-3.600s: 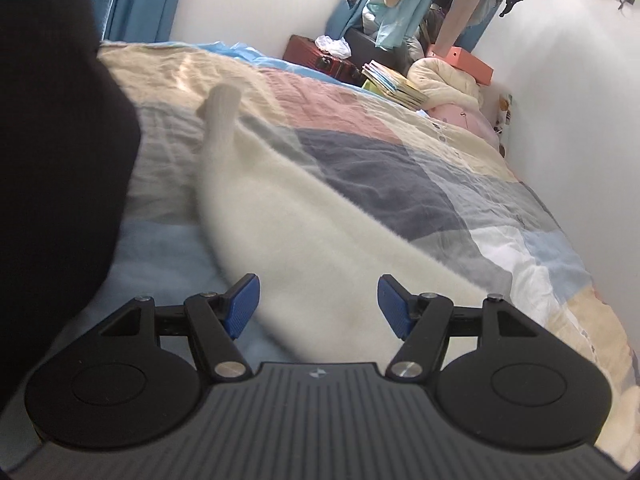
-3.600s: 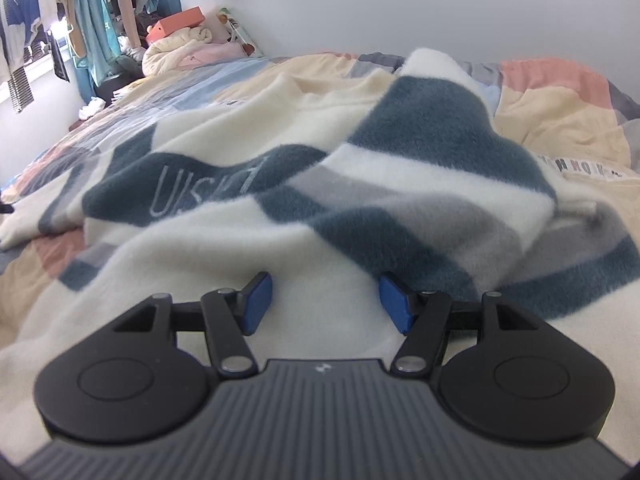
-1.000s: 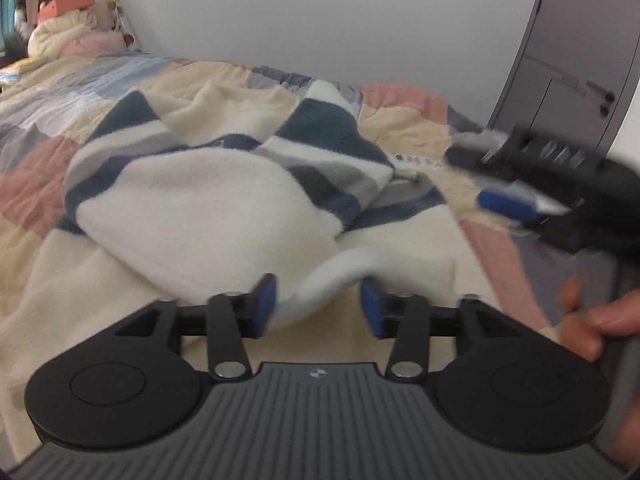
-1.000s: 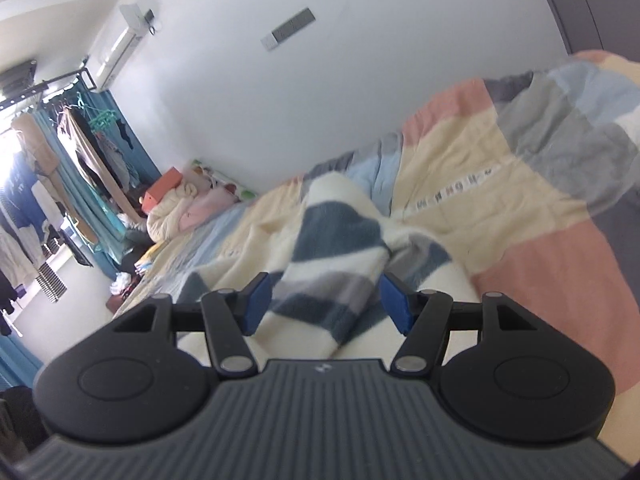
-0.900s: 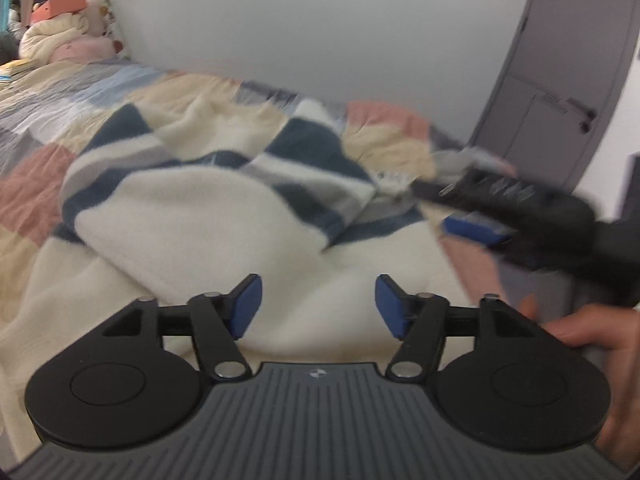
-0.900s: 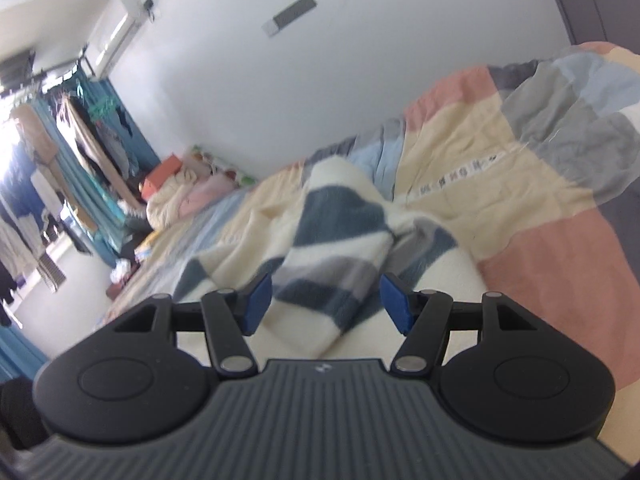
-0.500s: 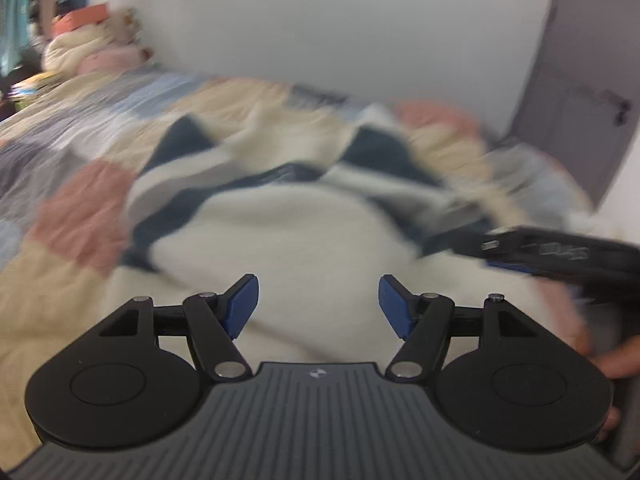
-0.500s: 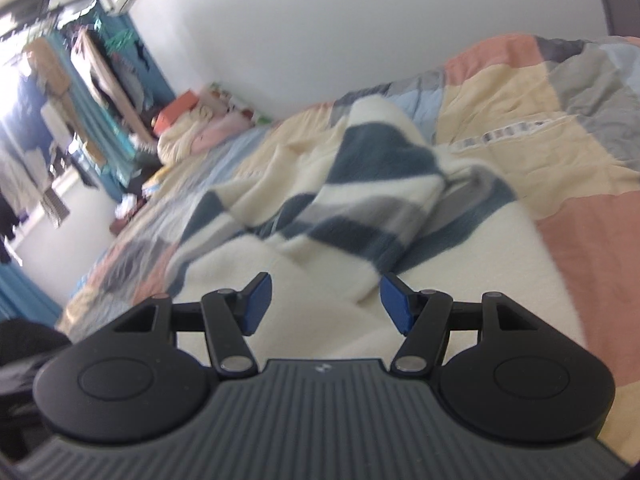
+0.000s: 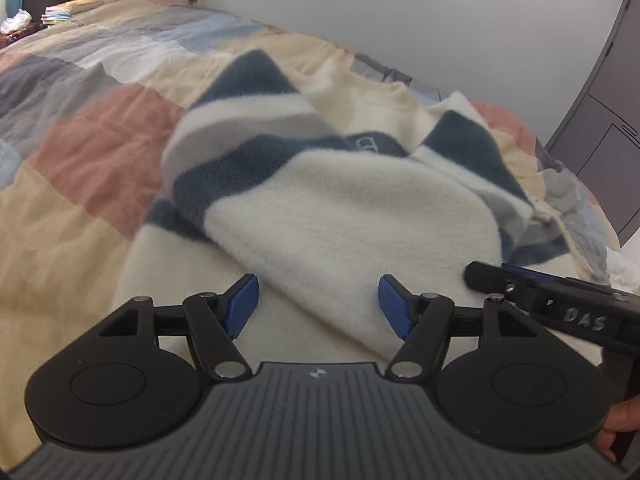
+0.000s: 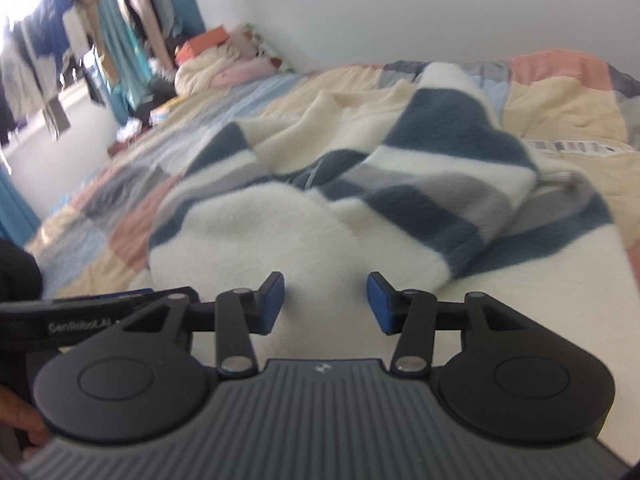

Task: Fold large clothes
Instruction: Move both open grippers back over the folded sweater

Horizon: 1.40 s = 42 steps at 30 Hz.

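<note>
Fleecy cream sweater w/ navy and grey stripes, heaped in loose folds on patchwork quilt of the bed; same garment in right wrist view, striped part bunched toward far side, plain cream part nearest the cameras. Small lettering on 1 navy band, too blurred to read.

Left tongs: blue pads set wide apart, over the near cream fold; nothing pinched, pads clear of the fabric on both sides. Jaws widened a moment ago, now holding that width. Seen also from right wrist view as a black bar w/ white print at left edge, just beside the right tongs.

Right tongs: blue pads partly open, narrower gap than the left pair, jaws have just been closing in. Cream fleece lies below/between the pads, but prob. not gripped – no cloth seen squeezed or lifted. In left wrist view, its black body w/ blue pad pokes in from right, low over the sweater edge, w/ a bit of the person's hand on the handle.

Both tongs side by side at near edge of garment, angled down at it.

Background: white wall, grey door at right, pile of pale bedding at far end of bed, hanging clothes by a bright window.
</note>
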{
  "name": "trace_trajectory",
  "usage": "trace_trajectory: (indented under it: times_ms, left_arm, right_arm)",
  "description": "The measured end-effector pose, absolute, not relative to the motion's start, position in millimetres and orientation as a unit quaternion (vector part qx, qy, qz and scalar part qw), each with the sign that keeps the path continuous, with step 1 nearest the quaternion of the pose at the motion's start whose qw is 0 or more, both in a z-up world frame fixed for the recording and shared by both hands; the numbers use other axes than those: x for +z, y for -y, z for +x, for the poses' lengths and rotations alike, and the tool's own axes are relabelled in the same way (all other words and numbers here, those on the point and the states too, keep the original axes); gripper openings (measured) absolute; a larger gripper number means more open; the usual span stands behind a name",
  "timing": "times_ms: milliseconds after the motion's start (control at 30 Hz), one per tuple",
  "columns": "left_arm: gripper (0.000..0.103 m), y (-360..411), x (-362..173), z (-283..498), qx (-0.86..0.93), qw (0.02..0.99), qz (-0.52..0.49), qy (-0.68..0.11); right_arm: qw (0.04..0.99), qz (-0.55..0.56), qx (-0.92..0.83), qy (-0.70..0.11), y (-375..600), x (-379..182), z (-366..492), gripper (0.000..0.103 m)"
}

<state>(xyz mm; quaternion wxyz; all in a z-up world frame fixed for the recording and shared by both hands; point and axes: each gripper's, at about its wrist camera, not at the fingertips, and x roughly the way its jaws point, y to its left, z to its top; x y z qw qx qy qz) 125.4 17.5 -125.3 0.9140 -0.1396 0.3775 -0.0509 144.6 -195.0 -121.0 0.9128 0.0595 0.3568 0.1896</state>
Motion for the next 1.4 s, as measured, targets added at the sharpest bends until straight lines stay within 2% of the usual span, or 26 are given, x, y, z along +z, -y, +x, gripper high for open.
trace_trajectory:
  times_ms: [267, 667, 867, 1167, 1400]
  left_arm:
    - [0.073, -12, -141, 140, -0.044, 0.910, -0.122, -0.393]
    - [0.073, -22, -128, 129, -0.036, 0.900, -0.164, -0.403]
    - [0.073, -33, -112, 102, -0.024, 0.898, -0.192, -0.395]
    - [0.073, -84, -104, 63, 0.041, 0.878, -0.253, -0.404]
    - [0.073, -105, -112, 27, 0.048, 0.856, -0.307, -0.412]
  right_arm:
    - [0.901, 0.038, 0.193, -0.386, 188, -143, 160, 0.051]
    - [0.896, 0.040, 0.199, -0.394, 194, -135, 155, 0.050]
    - [0.883, 0.113, 0.193, -0.412, 219, -128, 141, 0.051]
    - [0.892, 0.128, 0.133, -0.412, 256, -104, 115, 0.051]
    - [0.850, 0.222, 0.090, -0.469, 303, -110, 103, 0.052]
